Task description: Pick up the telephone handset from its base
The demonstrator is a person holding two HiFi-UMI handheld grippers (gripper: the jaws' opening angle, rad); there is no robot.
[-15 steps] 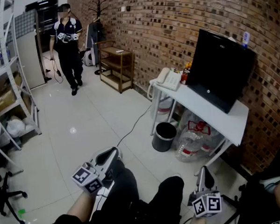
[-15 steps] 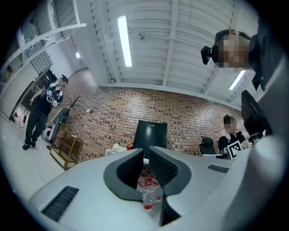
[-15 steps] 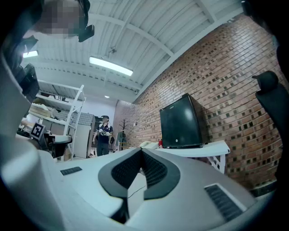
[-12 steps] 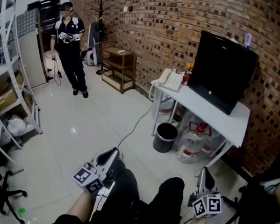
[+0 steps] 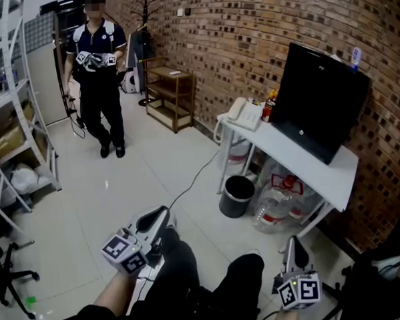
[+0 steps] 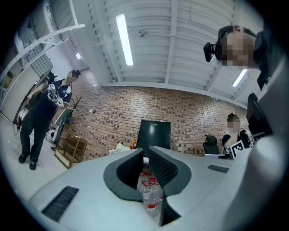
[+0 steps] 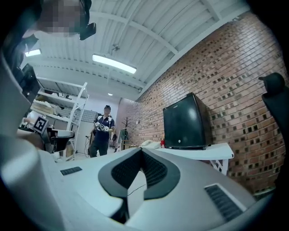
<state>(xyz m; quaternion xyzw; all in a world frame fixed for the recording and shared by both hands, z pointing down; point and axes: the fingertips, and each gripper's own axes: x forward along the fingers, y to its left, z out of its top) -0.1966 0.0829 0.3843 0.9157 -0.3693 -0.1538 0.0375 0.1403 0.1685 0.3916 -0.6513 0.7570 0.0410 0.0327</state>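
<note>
The white telephone (image 5: 243,113) sits with its handset on its base at the left end of a white table (image 5: 300,159), far ahead of both grippers. It shows small in the left gripper view (image 6: 121,147) and in the right gripper view (image 7: 150,144). My left gripper (image 5: 159,215) is held low over my lap, its jaws (image 6: 146,152) shut with nothing between them. My right gripper (image 5: 293,242) is low at the right, its jaws (image 7: 141,152) also shut and empty. Both point toward the table and are well short of it.
A black monitor (image 5: 317,99) fills the table's middle, with a red can (image 5: 267,109) beside the phone. Under the table stand a black bin (image 5: 236,195) and large water bottles (image 5: 279,198). A person (image 5: 98,67) stands at the back left near a wooden shelf (image 5: 170,94) and a metal rack (image 5: 17,119).
The person at the back has walked nearer and a little to the right. Both grippers have stayed about where they were, still shut.
</note>
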